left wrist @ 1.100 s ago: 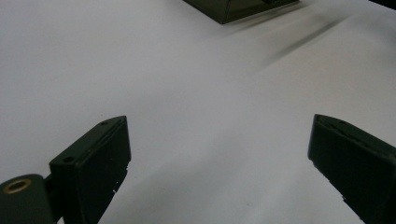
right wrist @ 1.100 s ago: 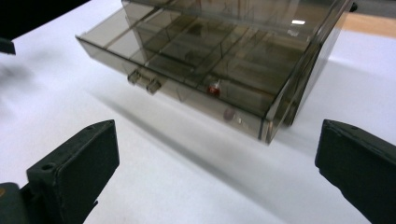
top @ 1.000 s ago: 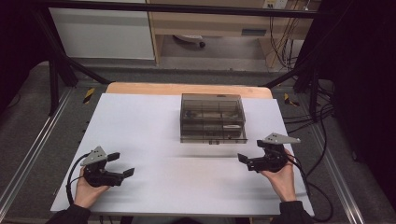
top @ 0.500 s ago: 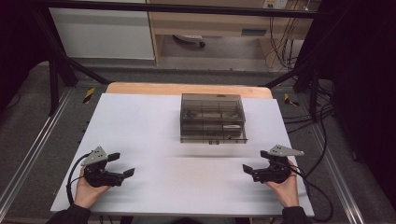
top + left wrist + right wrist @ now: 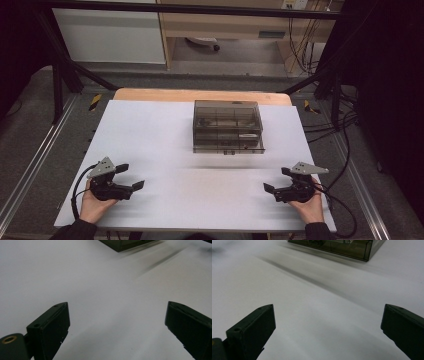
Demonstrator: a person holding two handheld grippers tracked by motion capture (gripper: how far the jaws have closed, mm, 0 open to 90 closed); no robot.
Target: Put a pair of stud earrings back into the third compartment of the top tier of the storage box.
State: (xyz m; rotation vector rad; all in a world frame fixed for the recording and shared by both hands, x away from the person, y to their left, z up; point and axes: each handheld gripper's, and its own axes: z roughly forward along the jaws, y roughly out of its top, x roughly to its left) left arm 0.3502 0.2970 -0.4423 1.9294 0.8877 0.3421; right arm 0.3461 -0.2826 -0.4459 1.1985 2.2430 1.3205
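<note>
I held my left gripper [image 5: 130,176] low at the near left of the white table [image 5: 150,130], its jaws spread wide with nothing between them. My right gripper [image 5: 276,179] sat at the near right, jaws just as wide and empty. Both pointed inward and slightly away from me, each with its grey plate on top and a black cable trailing off toward the table's edge.

The smoky clear box [image 5: 228,126] stood well apart from both grippers, toward the far middle of the table, lid down, with small items inside that I could not make out. From the left gripper view only a dark corner of the box [image 5: 125,244] showed at the top, across a stretch of bare white. The right gripper view caught the box's near wall [image 5: 342,247] ahead.

The white surface was matte, with faint soft shadows streaking across it in front of the box. Beyond its far edge ran a strip of bare wood [image 5: 200,95]. Metal rails [image 5: 30,165] framed the table on either side over grey flooring. Black frame bars [image 5: 60,70] slanted up at the back corners, cables [image 5: 300,40] hung at the far right, and pale cabinets [image 5: 110,35] stood behind.
</note>
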